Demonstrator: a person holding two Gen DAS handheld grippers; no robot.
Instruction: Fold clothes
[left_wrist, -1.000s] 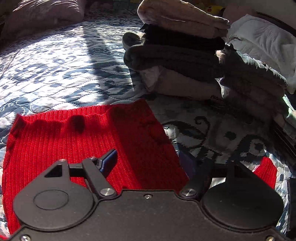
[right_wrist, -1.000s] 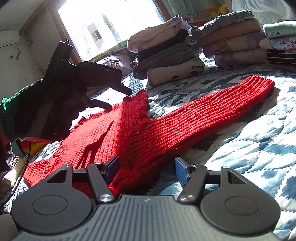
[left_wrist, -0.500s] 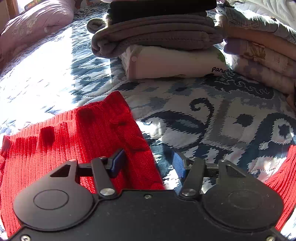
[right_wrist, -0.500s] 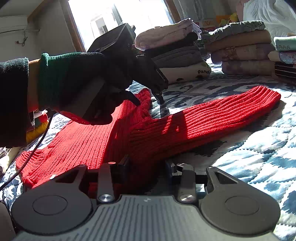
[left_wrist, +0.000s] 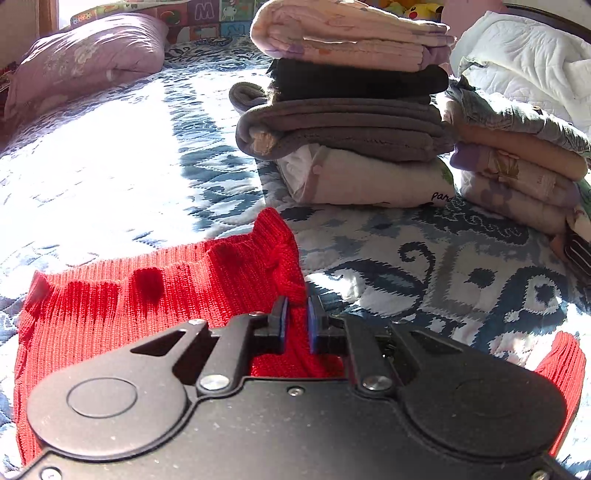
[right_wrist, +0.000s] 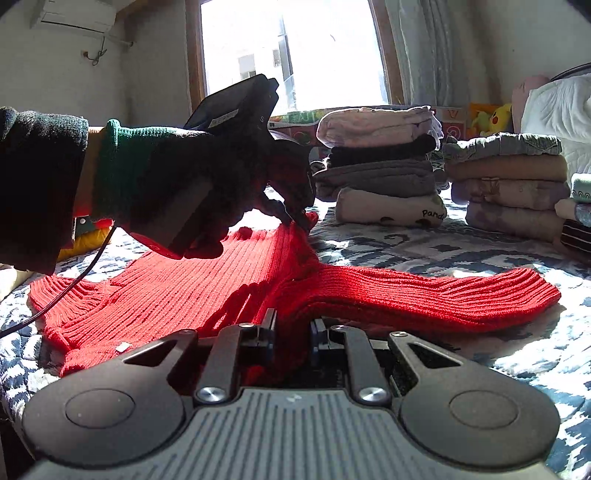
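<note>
Between the right gripper's (right_wrist: 292, 338) fingers, pinched tight, sits the red knit sweater's (right_wrist: 207, 291) side edge where the sleeve (right_wrist: 424, 291) branches off to their right across the quilted bed (right_wrist: 480, 254). Further ahead the left gripper (left_wrist: 295, 321), held in a gloved hand (right_wrist: 177, 195), is likewise clenched on the sweater's far edge near the shoulder. With both fingers gripping one side, the fold should go best if they lift together, keep the edge taut and level, and lay it straight across the body. Beyond the fingers stand 2 stacks of folded clothes (left_wrist: 351, 122); the bottom cream piece reads "Pand", partly cut off.
</note>
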